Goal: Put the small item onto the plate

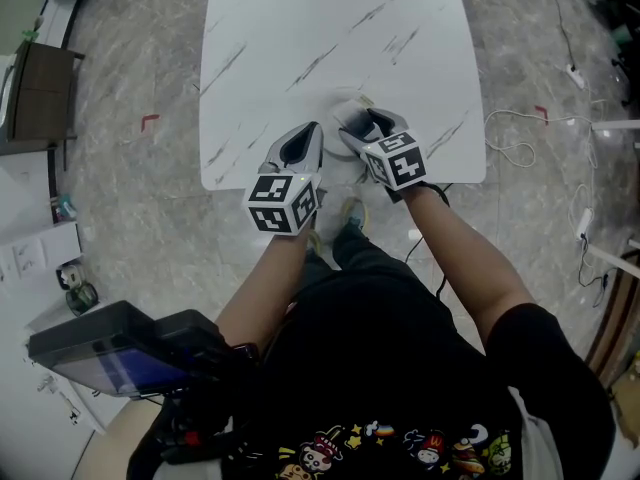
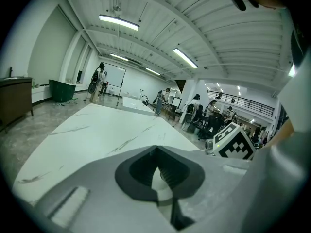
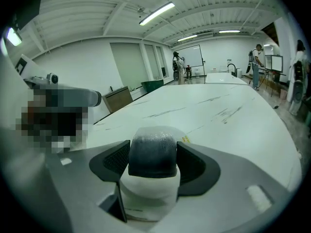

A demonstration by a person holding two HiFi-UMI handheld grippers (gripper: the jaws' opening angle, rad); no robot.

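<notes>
Head view: left gripper (image 1: 312, 133) and right gripper (image 1: 365, 120) sit side by side over the tabletop's (image 1: 330, 28) near edge. A faint round rim just ahead may be the plate, can't confirm. Left gripper view: jaws together, nothing between. Right gripper view: jaws clamped on the small item (image 3: 152, 154), which has a dark domed top and white body. Suggest lowering level and releasing only once seated. The left gripper crowds the path.
</notes>
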